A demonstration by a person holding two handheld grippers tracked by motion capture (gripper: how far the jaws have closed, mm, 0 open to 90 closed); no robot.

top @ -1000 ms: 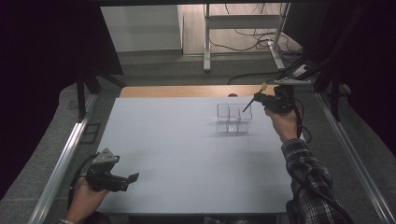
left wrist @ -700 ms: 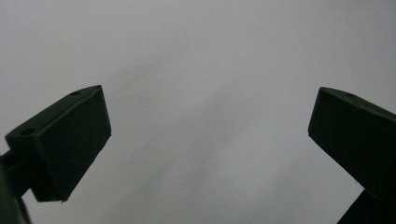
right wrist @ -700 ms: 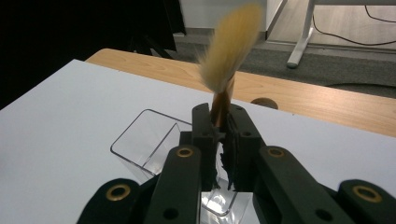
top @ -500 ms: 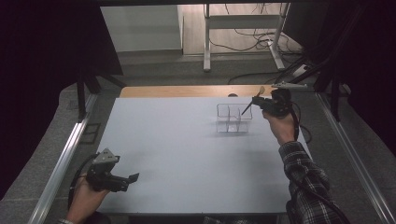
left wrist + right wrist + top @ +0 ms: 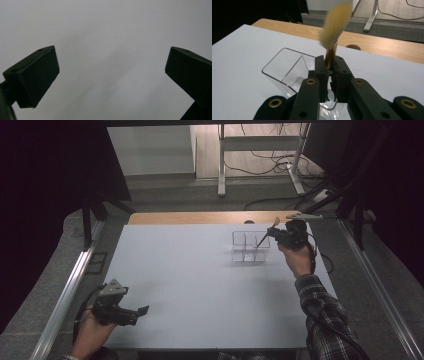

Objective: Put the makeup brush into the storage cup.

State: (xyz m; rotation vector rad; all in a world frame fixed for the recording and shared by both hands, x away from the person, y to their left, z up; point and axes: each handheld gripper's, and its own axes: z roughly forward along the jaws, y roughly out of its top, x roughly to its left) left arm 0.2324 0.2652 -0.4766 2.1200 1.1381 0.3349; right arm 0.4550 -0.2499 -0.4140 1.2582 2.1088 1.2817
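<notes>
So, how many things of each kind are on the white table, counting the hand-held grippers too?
Hand-held gripper: 2 (left, right)
Brush: 1
Clear organizer: 1
Total: 4

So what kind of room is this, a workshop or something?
Probably a lab or recording bench: a plain white table holding little besides a clear plastic box, loose cables across the floor, and dark curtains at the sides.

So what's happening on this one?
A person works at a white table with a gripper in each hand. The right gripper is shut on a brush, bristles up, held over a clear divided organizer at the table's far right, its lower end pointing down into it. The left gripper rests near the front left edge, jaws open on nothing.
</notes>
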